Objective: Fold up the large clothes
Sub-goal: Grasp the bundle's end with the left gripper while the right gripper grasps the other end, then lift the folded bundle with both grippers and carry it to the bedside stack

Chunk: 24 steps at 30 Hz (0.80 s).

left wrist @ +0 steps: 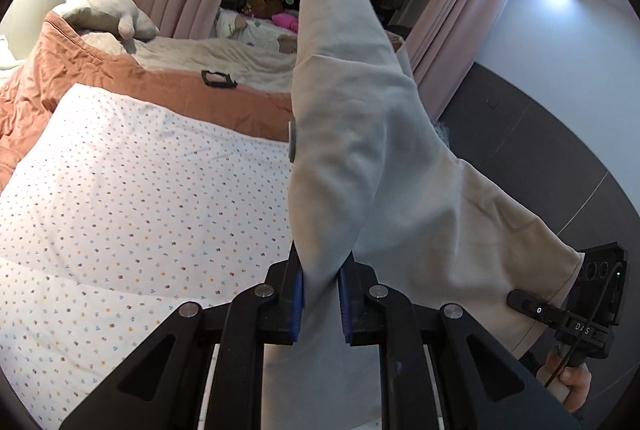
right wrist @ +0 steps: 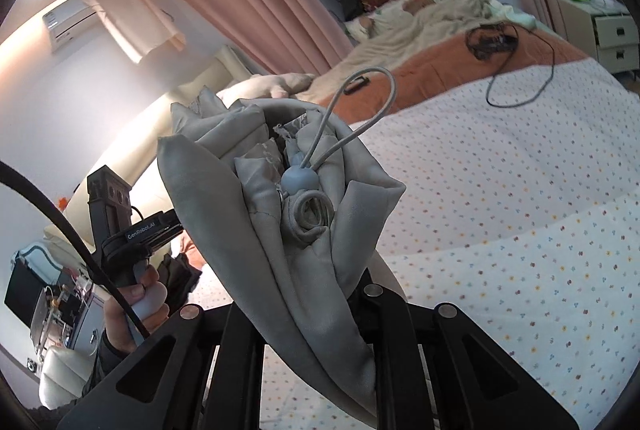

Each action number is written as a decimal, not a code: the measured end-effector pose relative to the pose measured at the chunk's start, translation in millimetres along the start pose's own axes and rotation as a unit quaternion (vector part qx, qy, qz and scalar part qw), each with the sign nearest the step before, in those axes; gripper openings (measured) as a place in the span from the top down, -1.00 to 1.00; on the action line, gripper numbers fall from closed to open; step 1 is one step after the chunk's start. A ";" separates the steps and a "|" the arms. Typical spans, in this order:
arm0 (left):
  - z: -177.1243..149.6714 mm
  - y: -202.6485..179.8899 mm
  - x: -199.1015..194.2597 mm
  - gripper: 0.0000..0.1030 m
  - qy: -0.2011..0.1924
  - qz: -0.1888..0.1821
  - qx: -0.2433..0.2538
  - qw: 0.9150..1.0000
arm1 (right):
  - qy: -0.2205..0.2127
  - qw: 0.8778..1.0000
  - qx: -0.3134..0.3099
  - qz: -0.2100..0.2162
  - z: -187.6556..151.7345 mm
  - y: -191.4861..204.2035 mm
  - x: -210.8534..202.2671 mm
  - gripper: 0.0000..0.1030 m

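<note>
Left gripper (left wrist: 320, 294) and right gripper (right wrist: 320, 294) each clamp the grey garment (left wrist: 360, 149), bunched and raised above the bed (left wrist: 140, 189); spreading and all folding remain undone.

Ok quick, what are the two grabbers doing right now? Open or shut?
Left gripper: shut on the grey garment.
Right gripper: shut on a bunched part of the same garment, by its drawstring toggle.

Warm ceiling glare, fisheye-warped dark edges
</note>
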<state>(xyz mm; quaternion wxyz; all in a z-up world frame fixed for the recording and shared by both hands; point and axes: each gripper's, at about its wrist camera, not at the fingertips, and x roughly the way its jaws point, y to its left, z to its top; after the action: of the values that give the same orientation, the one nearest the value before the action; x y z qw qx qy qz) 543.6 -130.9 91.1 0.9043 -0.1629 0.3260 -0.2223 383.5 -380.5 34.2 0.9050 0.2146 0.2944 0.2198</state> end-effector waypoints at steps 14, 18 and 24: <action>29.4 52.2 -156.9 0.70 -0.081 0.044 -0.005 0.996 | -0.007 0.996 -0.068 0.065 -12.7 103.7 19.0 0.82; 28.9 75.4 -191.3 0.70 -0.098 0.059 -0.009 0.993 | 0.002 0.993 -0.081 0.089 -11.1 125.8 44.6 0.83; 26.7 118.6 -240.9 0.70 -0.124 0.081 -0.031 0.988 | 0.019 0.987 -0.101 0.124 -4.1 158.1 89.1 0.83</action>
<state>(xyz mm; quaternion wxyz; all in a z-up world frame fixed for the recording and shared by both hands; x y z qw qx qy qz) 430.5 96.2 183.2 0.9473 -0.1900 0.2303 -0.1158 403.0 -204.5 74.0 0.8820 0.1525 0.2589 0.3629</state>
